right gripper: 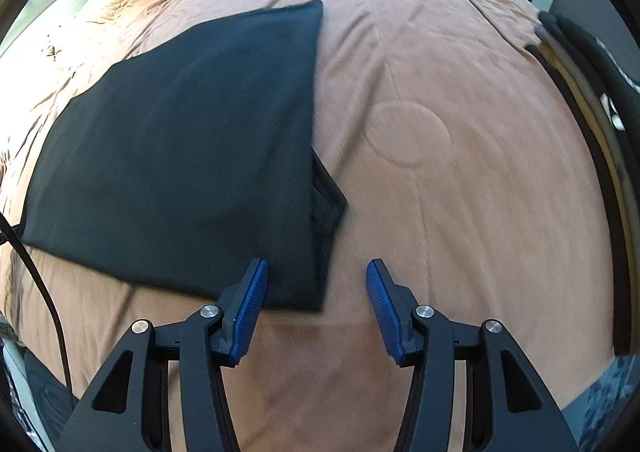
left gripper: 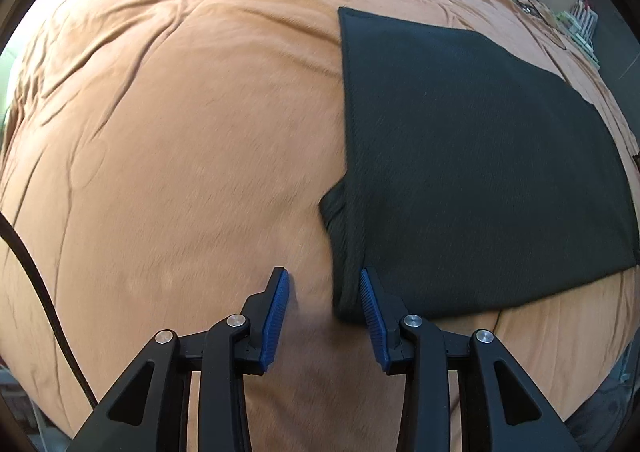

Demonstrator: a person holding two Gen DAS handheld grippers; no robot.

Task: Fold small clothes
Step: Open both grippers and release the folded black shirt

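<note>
My left claw [left gripper: 324, 292] and right claw [right gripper: 316, 284] both gape wide, gripping nothing, poised over the near corners of the folded black garment [left gripper: 472, 156] lying flat on the orange bedspread [left gripper: 180, 132].

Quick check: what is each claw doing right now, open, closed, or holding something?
Left claw: open, holding nothing, at the near corner of the black garment.
Right claw: open, holding nothing, at the garment's other near corner.
</note>
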